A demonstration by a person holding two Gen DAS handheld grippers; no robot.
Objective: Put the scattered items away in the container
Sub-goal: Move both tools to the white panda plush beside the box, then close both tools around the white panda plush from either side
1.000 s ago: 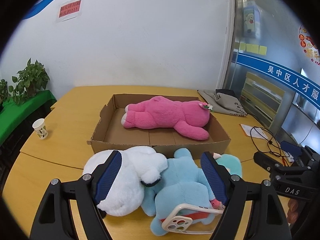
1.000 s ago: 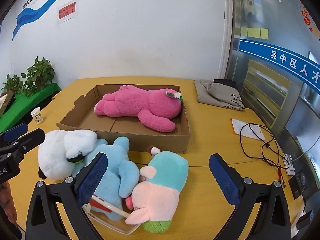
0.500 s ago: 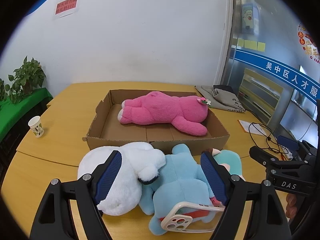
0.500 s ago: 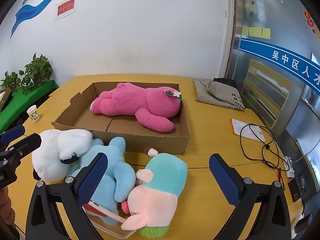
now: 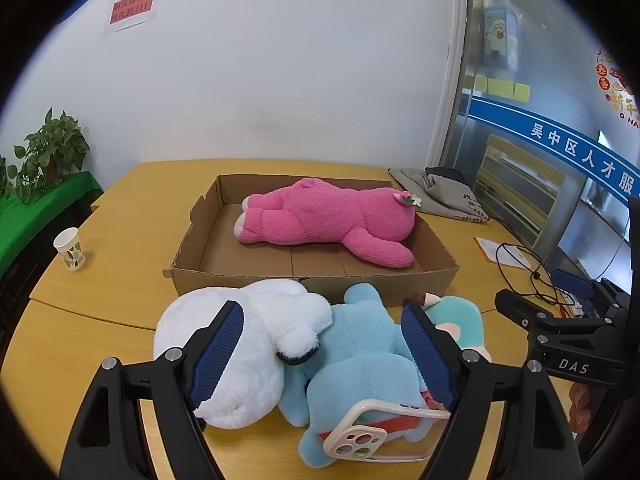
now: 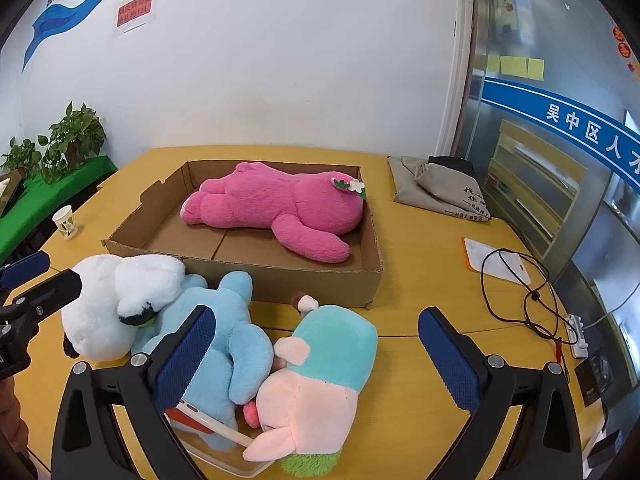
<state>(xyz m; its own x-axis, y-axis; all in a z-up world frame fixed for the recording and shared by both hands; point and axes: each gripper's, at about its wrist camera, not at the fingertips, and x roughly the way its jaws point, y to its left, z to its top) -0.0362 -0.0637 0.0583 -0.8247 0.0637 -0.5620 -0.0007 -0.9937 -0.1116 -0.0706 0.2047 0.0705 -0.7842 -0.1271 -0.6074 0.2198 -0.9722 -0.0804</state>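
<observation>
A shallow cardboard box [image 5: 224, 278] [image 6: 320, 276] holds a pink plush [image 5: 332, 220] [image 6: 280, 208] lying on its side. In front of the box lie a white plush [image 5: 256, 332] [image 6: 116, 292], a blue plush [image 5: 360, 344] [image 6: 224, 336] and a teal-and-pink plush [image 6: 320, 368] [image 5: 460, 316]. A clear phone case [image 5: 372, 432] [image 6: 224, 444] rests on the blue plush. My left gripper [image 5: 326, 354] is open above the white and blue plushes. My right gripper [image 6: 316, 360] is open above the teal-and-pink plush.
A paper cup [image 5: 70, 249] stands at the left of the yellow table [image 5: 120, 232]. A grey cloth bag [image 6: 436, 184], a paper sheet [image 6: 496, 260] and a black cable [image 6: 528, 292] lie at the right. Potted plants [image 6: 72, 140] stand at the far left.
Both grippers have moved slightly nearer to and lower over the plushes. Both stay open and the toys have not moved.
</observation>
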